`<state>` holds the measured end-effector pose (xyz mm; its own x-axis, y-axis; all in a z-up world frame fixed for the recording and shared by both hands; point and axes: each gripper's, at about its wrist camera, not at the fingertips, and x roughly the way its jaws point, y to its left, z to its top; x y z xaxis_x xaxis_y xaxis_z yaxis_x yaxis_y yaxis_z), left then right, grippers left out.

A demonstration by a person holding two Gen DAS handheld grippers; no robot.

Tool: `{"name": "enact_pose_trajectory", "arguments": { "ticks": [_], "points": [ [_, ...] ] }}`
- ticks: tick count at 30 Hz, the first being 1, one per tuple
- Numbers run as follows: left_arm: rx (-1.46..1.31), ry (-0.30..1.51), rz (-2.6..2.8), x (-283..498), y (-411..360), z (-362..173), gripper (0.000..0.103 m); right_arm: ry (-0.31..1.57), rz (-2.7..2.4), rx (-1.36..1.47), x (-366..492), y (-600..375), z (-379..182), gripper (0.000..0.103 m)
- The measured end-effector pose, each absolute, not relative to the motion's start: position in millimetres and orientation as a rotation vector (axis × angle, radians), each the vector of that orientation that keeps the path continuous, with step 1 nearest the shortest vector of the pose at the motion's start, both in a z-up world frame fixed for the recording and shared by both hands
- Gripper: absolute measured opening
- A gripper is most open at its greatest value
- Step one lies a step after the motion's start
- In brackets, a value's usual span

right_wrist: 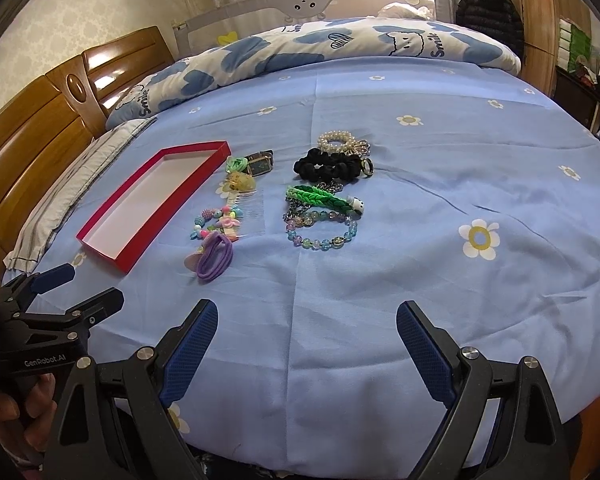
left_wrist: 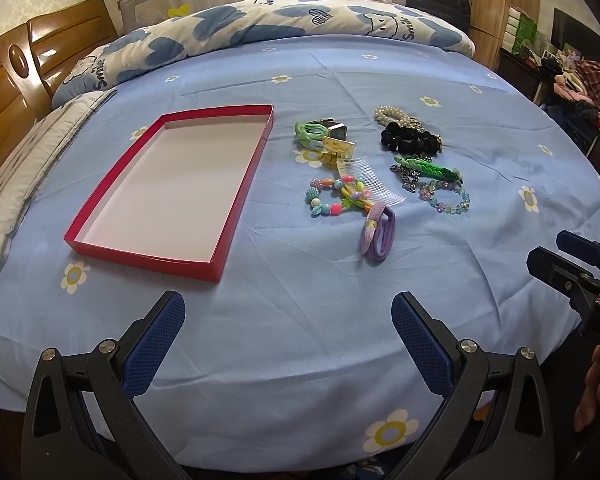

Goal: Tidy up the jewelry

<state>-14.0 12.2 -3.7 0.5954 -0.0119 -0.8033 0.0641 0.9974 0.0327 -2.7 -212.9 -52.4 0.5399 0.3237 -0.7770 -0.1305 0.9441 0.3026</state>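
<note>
An empty red tray (left_wrist: 244, 172) (right_wrist: 172, 202) with a white floor lies on the blue bedsheet. To its right lies a pile of jewelry: purple hair ties (left_wrist: 380, 232) (right_wrist: 216, 258), a colourful bead bracelet (left_wrist: 326, 198) (right_wrist: 216, 222), a clear comb (left_wrist: 374, 184), a watch (left_wrist: 336, 130) (right_wrist: 262, 164), a black scrunchie (left_wrist: 410, 140) (right_wrist: 332, 168), a pearl bracelet (left_wrist: 392, 114) (right_wrist: 338, 140), a green braided band (left_wrist: 428, 166) (right_wrist: 320, 196) and a blue glass bead bracelet (left_wrist: 446, 198) (right_wrist: 322, 230). My left gripper (left_wrist: 288, 336) (right_wrist: 76, 284) is open and empty near the bed's front edge. My right gripper (right_wrist: 306, 344) (left_wrist: 548, 248) is open and empty beside it.
A rolled blue-and-white quilt (left_wrist: 260, 28) lies across the far side of the bed. A wooden headboard (left_wrist: 16, 80) and a striped pillow (left_wrist: 24, 168) are at the left. A cluttered shelf (left_wrist: 572, 80) stands at the right.
</note>
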Motion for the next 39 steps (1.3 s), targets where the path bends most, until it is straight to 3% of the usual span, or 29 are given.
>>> {"name": "enact_pose_trajectory", "arguments": {
  "ticks": [39],
  "points": [
    [0.036,0.956,-0.108,19.8,-6.5,-7.8,0.103,0.968,0.295,0.274,23.3,-221.6,-61.0,0.09]
  ]
}}
